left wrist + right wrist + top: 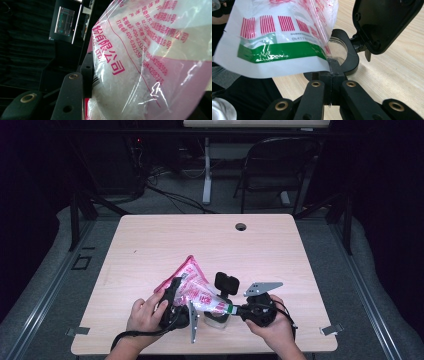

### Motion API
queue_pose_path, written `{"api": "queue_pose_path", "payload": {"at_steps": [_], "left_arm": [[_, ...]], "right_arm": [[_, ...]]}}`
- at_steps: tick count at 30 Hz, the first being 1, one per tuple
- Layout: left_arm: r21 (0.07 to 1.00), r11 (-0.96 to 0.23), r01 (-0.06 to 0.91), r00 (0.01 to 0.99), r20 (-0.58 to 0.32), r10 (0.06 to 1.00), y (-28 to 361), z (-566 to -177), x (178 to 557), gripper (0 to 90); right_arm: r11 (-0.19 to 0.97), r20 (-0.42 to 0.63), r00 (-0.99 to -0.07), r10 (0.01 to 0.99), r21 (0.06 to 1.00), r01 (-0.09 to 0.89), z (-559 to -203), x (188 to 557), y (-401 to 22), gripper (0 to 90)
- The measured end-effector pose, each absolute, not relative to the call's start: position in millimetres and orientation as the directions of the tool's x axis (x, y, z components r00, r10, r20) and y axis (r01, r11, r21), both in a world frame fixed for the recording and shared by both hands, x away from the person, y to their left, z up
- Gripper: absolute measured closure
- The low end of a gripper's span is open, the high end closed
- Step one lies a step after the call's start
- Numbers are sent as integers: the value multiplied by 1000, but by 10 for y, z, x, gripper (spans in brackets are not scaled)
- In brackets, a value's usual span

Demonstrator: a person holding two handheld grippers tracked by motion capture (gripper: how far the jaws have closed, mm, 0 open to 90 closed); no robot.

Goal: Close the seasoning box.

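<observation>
- Bag (192, 287) of white grains is held up over the near edge of the table (150, 240), about the middle, and it slants down to the right.
- Its low corner (325, 56) hangs right over a small clear jar (339, 48) with a black flip lid (384, 22) standing open.
- Left gripper (175, 307) pinches the fat part of the bag (140, 62). Its jaws are partly spread, with the bag squeezed between them.
- Right gripper (239, 310) has its jaws pressed tight together on the thin low corner of the bag.
- I think the work is to pour the grains into the jar.
- I cannot tell if the corner is cut open yet.
- What could go wrong, I think:
- The mouth of the jar is small. If the corner slips off to the side, grains would land on the table.
- If the left gripper tips the bag up too fast, too many grains could rush down and spill over the rim.
- The jar stands free and close to the near edge. A bump from the right gripper could knock it over or push it off.
- The open lid stands near the bag. If the bag pushes it, it could flap shut on the mouth.
- The plastic is slick, so it could slide out of the right gripper.
</observation>
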State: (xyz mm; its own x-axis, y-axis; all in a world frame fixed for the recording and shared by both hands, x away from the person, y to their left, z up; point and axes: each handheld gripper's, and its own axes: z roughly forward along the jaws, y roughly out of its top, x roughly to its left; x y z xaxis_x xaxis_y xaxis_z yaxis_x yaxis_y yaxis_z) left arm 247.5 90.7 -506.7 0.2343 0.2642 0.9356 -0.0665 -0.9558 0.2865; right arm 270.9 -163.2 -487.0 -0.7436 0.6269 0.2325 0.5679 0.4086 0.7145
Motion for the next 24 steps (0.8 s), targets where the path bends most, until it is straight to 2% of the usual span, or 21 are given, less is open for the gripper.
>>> {"api": "queue_pose_path", "payload": {"at_steps": [24], "left_arm": [[268, -960, -77, 203, 947, 249, 886, -5084, 2444, 609]], "right_arm": [[407, 238, -740, 629, 711, 574, -4900, 2683, -1639, 900]]}}
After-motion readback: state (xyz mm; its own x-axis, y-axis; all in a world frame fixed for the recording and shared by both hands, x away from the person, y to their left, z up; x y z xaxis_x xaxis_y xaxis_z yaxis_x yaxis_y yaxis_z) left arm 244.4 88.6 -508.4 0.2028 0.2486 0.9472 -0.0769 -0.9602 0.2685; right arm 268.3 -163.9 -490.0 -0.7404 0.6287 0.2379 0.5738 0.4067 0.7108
